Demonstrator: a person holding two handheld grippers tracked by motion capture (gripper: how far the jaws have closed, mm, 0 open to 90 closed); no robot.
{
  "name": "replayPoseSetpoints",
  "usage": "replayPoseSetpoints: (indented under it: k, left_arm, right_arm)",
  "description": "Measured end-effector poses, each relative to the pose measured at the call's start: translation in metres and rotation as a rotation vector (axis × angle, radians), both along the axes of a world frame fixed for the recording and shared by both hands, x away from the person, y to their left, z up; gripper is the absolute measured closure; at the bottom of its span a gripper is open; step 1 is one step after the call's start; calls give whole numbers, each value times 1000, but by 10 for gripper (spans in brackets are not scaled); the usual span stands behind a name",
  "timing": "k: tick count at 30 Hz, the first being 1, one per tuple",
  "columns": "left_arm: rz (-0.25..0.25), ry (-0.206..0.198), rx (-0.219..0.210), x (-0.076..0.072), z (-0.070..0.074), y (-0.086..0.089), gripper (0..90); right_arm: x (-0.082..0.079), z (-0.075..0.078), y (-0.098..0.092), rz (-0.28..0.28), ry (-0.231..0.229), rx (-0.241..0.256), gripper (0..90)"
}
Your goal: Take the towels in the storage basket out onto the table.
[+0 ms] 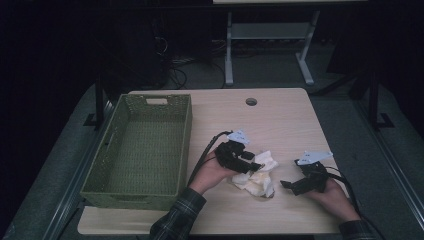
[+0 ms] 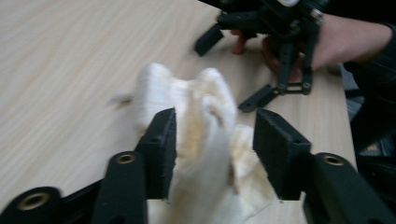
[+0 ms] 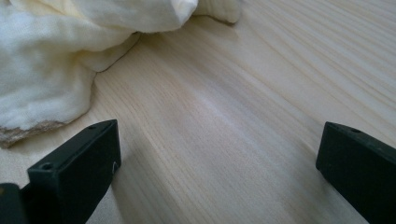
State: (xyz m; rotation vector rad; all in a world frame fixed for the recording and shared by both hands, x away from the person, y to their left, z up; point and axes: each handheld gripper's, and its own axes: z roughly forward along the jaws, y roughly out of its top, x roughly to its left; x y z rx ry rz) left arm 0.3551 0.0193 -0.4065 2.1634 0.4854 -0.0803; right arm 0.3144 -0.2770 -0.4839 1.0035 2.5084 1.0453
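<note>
A crumpled cream cloth (image 1: pixel 257 176) is seen lying on the counter (image 1: pixel 280 125), near its front edge and between the two hands. The left tool (image 1: pixel 252 166) is placed directly at the cloth: in the left gripper view the cloth (image 2: pixel 205 121) is bunched up between the jaws, which are spread to either side of the raised fold and are not yet pressed onto it. A gap is visible between the right-hand pad and the fabric, while the other pad appears to be touching it.

The right tool (image 1: pixel 286 185) is held just beside the cloth, on its right, with the jaws spread wide and nothing between them. In the right gripper view bare wood is seen between the jaws, and the cloth (image 3: pixel 51 60) lies ahead and off to the left of them.

The left tool is therefore judged the nearer one, already straddling the fold, so that only a closing of the jaws is called for. The cloth's longer run is judged to lie from the counter's middle toward its front edge. A green woven basket (image 1: pixel 186 145) is seen standing empty to the left of the left hand (image 1: pixel 212 172), well apart from the cloth.
</note>
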Motion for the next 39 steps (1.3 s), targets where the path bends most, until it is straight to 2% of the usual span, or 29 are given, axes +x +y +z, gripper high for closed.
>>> replayPoseSetpoints:
  k: [3,7,10,11,13,14,15,18,19,20,23,31,33,35,39]
  left_arm:
    - [-1,23,0,2,-4,2,567]
    - [-8,30,8,3,-10,0,603]
    - [-20,42,7,3,-13,-1,682]
    - [-33,47,27,3,-16,-3,724]
    - [-36,49,32,1,-17,-4,823]
    - [-38,50,33,0,-18,-5,823]
    - [-43,46,33,-1,-17,-5,875]
    - [-44,41,32,-4,-15,-6,882]
    - [-55,23,37,-12,-14,-8,882]
    - [-55,23,37,-12,-14,-8,882]
    - [-93,-8,74,-30,-18,-15,882]
    - [-122,9,114,-47,-34,-22,881]
    - [-129,4,125,-53,-38,-24,855]
    - [-129,-7,116,-58,-35,-22,781]
    - [-109,-43,84,-60,-20,-11,707]
  right_arm:
    - [0,0,0,-1,1,0,0]
    - [0,0,0,0,0,0,0]
    - [0,0,0,-1,1,0,0]
    - [0,0,0,-3,1,0,0]
    - [0,0,0,-3,1,0,0]
    - [0,0,0,-3,1,0,0]
    - [0,0,0,-5,3,1,0]
    - [0,0,0,-5,0,0,0]
    - [0,0,0,-5,0,0,0]
    - [0,0,0,-2,-3,-1,0]
    - [0,0,0,-4,-1,-1,0]
    - [0,0,0,-3,-1,-1,0]
    - [0,0,0,-4,0,-1,0]
    - [0,0,0,-5,0,-1,0]
    - [1,0,1,-3,0,-2,0]
